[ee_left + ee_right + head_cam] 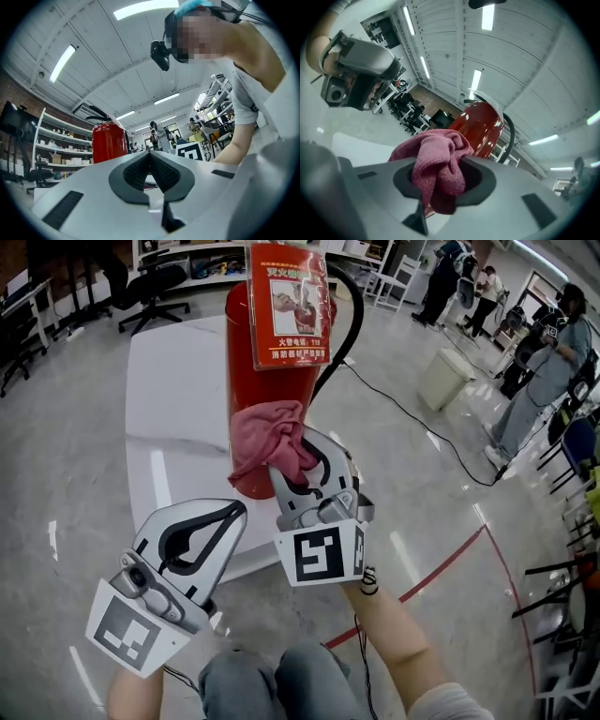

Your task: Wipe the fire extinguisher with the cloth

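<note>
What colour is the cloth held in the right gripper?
The cloth is dusty pink, clearest in the right gripper view.

Left gripper (230,514), right gripper (300,457): jaws tight.

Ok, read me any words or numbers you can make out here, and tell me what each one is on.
"火警电话: 119": on the red card on the fire extinguisher.
"消防器材严禁挪用": the line below it on the same card; it is small, so this reading is unsure.
Yellow heading at the card's top: too blurred to read.
Square markers on the left claw and right claw: patterns only, no words.
Both gripper views: nothing readable.
</note>
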Available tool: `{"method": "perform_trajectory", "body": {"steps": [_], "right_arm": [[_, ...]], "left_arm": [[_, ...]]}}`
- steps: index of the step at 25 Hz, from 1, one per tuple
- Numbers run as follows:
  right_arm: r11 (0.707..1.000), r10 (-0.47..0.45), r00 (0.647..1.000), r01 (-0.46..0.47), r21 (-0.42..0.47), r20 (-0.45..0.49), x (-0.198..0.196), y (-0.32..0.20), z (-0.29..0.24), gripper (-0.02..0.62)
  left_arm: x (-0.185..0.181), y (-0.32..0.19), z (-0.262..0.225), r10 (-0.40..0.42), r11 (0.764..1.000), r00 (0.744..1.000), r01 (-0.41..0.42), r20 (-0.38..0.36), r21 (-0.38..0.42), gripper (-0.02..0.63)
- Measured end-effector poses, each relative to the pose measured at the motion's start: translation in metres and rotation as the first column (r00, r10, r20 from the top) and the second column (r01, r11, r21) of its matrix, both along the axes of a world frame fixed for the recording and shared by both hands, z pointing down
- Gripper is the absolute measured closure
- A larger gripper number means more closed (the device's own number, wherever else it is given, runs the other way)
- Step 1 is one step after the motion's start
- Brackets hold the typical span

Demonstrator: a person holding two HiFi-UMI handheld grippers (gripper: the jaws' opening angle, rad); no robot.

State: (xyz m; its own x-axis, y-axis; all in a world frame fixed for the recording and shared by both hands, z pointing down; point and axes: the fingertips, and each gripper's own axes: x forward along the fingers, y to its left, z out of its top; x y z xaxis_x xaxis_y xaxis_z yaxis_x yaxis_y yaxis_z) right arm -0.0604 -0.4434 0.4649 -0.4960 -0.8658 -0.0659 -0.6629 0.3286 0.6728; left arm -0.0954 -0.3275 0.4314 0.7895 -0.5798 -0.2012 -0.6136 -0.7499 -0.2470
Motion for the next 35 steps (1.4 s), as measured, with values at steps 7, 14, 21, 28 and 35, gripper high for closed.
{"method": "perform_trajectory", "body": {"steps": [7,14,21,28,35], "right_arm": [[0.991,-0.037,0.997,0.046,-0.128,0.072,0.011,0.015,-0.036,0.466],[0.953,-0.053,0.993,0.082,-0.292,0.106,0.019,0.06,-0.08,0.466],[0.911,-0.09,0.969,0.174,-0.374,0.23,0.033,0.132,-0.201,0.466],[0.885,-0.149,0.915,0.293,-0.361,0.376,0.072,0.22,-0.338,0.466],[0.841,-0.256,0.853,0.429,-0.33,0.455,0.097,0.31,-0.404,0.466]], "left_arm": [[0.001,-0.019,-0.051,0.01,0.998,1.0,-0.011,-0.014,-0.055,0.597],[-0.002,-0.004,-0.113,-0.015,0.985,0.998,0.005,-0.056,-0.175,0.597],[0.016,0.049,-0.227,-0.048,0.975,0.999,0.046,-0.002,-0.217,0.597],[0.048,0.122,-0.352,-0.112,0.976,0.992,0.101,-0.05,-0.192,0.597],[0.083,0.2,-0.4,-0.116,0.986,0.992,0.108,-0.055,-0.131,0.597]]}}
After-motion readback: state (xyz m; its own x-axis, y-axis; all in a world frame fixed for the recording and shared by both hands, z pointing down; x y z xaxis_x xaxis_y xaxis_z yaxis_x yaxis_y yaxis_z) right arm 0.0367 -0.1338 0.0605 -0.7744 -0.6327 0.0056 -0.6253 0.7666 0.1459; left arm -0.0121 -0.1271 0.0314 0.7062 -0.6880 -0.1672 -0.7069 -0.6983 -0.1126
